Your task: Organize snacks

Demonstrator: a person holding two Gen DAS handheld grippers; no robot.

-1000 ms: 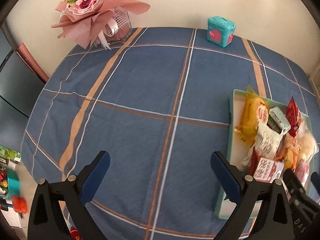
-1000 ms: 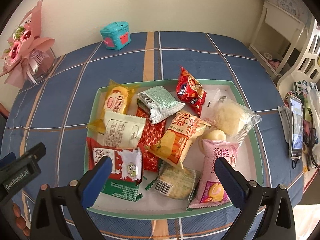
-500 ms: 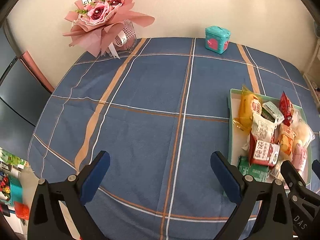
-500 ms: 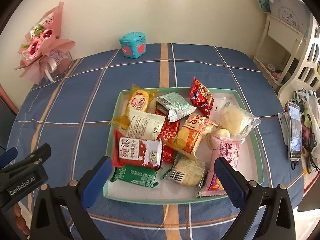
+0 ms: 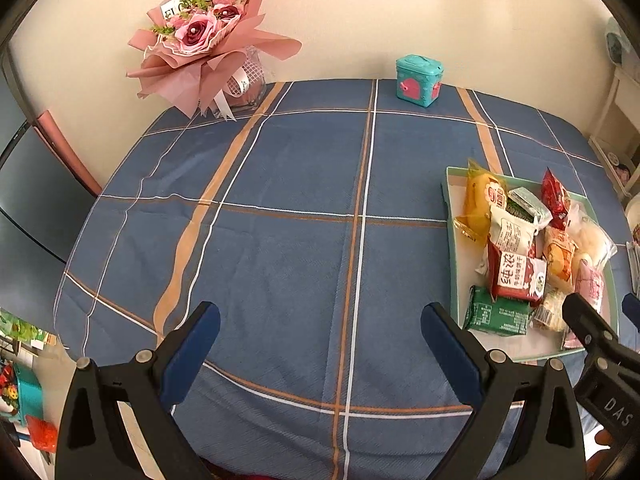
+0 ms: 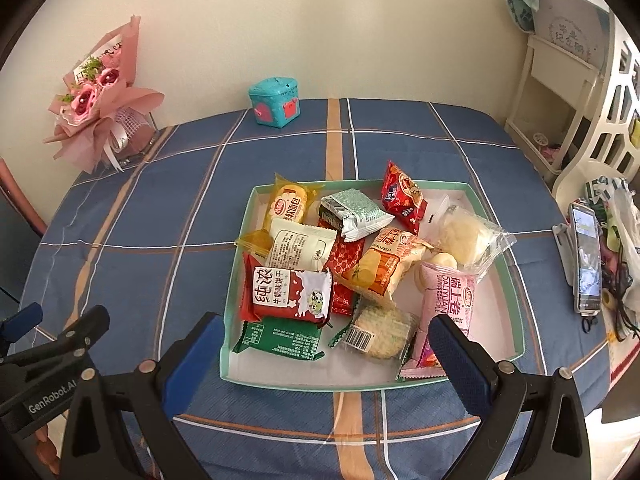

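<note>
A green-rimmed tray on the blue checked tablecloth holds several snack packets in a loose pile: a red-and-white biscuit pack, a green pack, a yellow cake, a pink roll pack and a red chip bag. My right gripper hangs open above the tray's near edge, nothing between its fingers. My left gripper is open over bare cloth, left of the tray.
A pink bouquet and a teal box stand at the table's far edge by the wall. A phone lies to the right of the tray. White shelving stands beyond the table's right side.
Both grippers have pulled back and up from the table, so the tray and bouquet look smaller and farther. The snacks have not moved. Both jaws stay open.
</note>
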